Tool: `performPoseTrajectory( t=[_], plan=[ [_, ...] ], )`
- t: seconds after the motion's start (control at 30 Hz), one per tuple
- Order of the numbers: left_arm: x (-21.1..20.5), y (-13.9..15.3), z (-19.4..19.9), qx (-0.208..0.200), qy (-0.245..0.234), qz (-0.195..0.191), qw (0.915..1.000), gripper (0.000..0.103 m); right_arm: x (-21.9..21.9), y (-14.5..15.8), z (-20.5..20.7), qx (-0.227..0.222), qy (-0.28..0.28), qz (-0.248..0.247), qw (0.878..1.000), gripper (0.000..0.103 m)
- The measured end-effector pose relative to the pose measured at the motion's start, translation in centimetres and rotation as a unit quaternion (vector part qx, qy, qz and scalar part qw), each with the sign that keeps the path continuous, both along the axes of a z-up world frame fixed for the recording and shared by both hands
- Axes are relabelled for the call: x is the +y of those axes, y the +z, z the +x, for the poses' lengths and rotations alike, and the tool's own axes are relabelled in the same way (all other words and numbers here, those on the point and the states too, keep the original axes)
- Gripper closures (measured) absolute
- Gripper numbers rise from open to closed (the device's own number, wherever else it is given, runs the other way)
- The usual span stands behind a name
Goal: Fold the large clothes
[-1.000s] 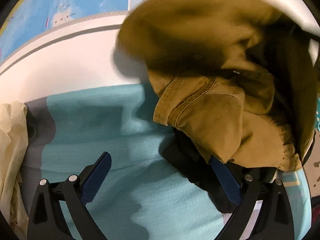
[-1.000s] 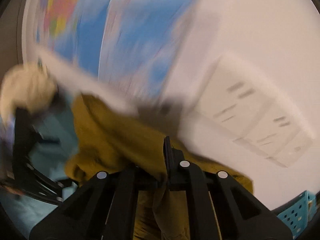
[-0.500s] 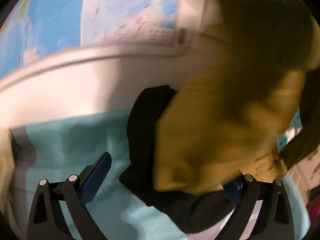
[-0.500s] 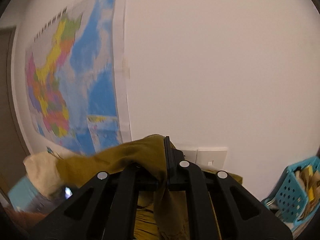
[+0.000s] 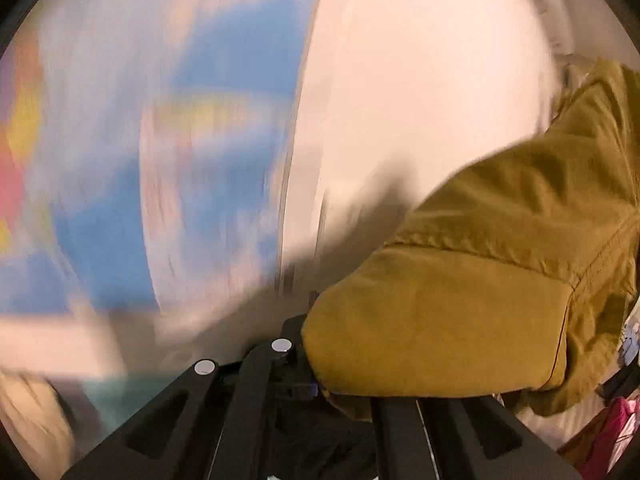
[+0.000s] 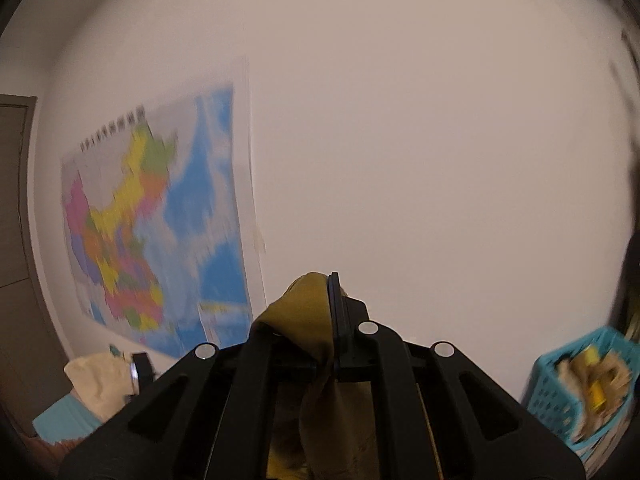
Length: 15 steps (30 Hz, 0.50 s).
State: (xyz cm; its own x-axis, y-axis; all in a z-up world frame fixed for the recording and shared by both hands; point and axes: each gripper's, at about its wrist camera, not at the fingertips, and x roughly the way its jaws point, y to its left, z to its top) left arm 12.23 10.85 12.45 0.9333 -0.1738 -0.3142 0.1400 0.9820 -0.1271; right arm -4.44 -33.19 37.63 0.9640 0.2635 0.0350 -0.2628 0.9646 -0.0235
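Between the right jaws: a bunched fold of the mustard-brown garment is pinched by the right gripper, with cloth trailing down beneath it.
Left gripper: the jaws are drawn close together and olive cloth is draped over and against them; a pinch on the fabric is judged likely, though the contact itself is covered.
Garment position: it is held in the air between both tools, off the work surface, a stitched seam and hem being shown in the left view.
Reason for hold: two separate points are judged to be gripped so the cloth can be shaken out and spread before folding.
Camera aim: both views are pointed at the white wall and the wall map; heavy motion blur is noted on the left side.
Surroundings: a cream cloth and a teal surface are seen low left, a blue perforated basket low right.
Stage: early, no fold yet laid.
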Motion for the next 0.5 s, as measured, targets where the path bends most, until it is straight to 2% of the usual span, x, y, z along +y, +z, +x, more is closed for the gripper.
performPoseTrajectory(
  t=[0.13,0.27,0.4,0.5],
  plan=[
    [-0.2,7.3,-5.6,-0.084,0.013,-0.001,0.9963,0.1,-0.1,2.4,-7.0,-0.04,0.002,0.002,0.999,0.099],
    [0.0,13.7,-14.3,-0.138,0.045,0.03,0.9889,0.1,1.4,2.1,-13.0,-0.045,0.028,0.002,0.999,0.099],
    [0.1,15.9,-26.2,-0.178,0.106,0.092,0.9739,0.1,4.0,-0.8,-17.8,-0.026,0.082,-0.004,0.996,0.098],
    [1.0,15.8,-32.4,-0.163,0.136,0.119,0.9701,0.099,6.1,-3.3,-20.0,-0.004,0.141,0.001,0.99,0.098]
  ],
)
